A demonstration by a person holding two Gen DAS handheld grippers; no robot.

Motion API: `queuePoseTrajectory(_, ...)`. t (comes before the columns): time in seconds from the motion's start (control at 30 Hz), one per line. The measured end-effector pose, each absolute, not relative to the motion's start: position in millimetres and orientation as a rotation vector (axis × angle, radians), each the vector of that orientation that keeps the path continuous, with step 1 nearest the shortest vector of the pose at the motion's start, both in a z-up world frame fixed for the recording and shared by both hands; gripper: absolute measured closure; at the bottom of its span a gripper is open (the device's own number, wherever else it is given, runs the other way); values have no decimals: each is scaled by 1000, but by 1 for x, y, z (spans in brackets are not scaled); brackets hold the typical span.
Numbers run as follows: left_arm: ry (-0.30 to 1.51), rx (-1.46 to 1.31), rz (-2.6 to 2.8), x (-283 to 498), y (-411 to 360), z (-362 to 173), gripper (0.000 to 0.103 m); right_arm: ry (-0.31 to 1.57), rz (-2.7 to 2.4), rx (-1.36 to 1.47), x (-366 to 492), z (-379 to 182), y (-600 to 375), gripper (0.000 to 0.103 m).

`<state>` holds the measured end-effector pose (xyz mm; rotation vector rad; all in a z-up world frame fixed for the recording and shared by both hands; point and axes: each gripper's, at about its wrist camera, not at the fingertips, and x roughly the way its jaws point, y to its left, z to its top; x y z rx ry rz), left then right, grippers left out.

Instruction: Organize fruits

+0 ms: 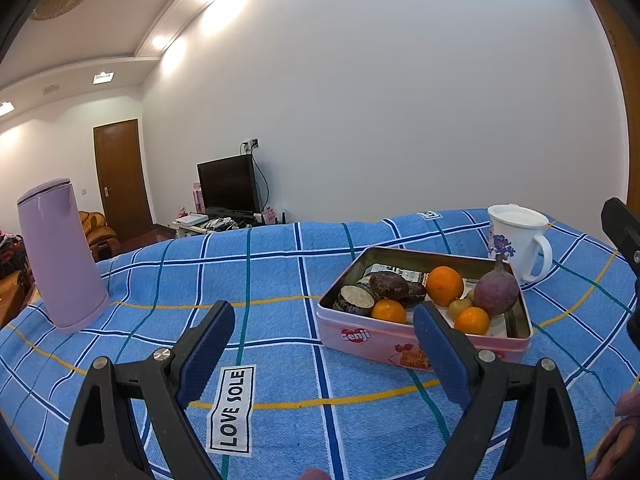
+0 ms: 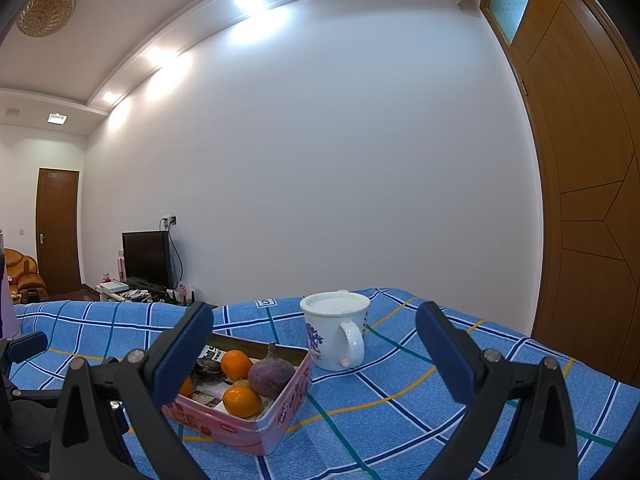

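While both tools hover low over the blue plaid cloth [image 1: 280, 264], neither touches anything. Left gripper [image 1: 324, 336]: jaws spread wide, nothing between them, fingers level and aimed across the table; its right pad [image 1: 438, 344] overlaps the near wall of the pink Genji tin [image 1: 360, 338] in view, contact cannot be confirmed. Right gripper [image 2: 314, 346]: also spread wide and empty, held level, with its left pad [image 2: 180, 354] in front of the tin's left part and the white mug [image 2: 334, 330] framed between the 2 fingers. Tin stands open on the cloth, just in front of the mug. Contents: 3 oranges, namely a large orange [image 1: 444, 285] toward the back, a small orange [image 1: 389, 311] at front left and another small orange [image 1: 472, 320] at front right; a purple round fruit [image 1: 496, 290] with a pointed stem at the right; a dark brown lump [image 1: 389, 285]; a cut dark-skinned piece [image 1: 356, 298] with a pale face at the left; a small yellowish fruit [image 1: 459, 306] among the oranges. Printed paper lines the tin floor. Lilac flask [image 1: 60, 256] stands upright at the far left of the cloth, well apart from the tin. A "LOVE SOLE" label [image 1: 234, 410] lies on the cloth between the left fingers.
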<state>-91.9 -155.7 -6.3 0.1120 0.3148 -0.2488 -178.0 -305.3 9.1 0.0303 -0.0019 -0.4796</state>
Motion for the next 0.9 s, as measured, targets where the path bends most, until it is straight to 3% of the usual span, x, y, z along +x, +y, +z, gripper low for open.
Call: queuePoseTrajectory(0.9, 342, 99, -280, -89, -155, -8, 11, 15, -479, 34, -176, 10, -306, 0)
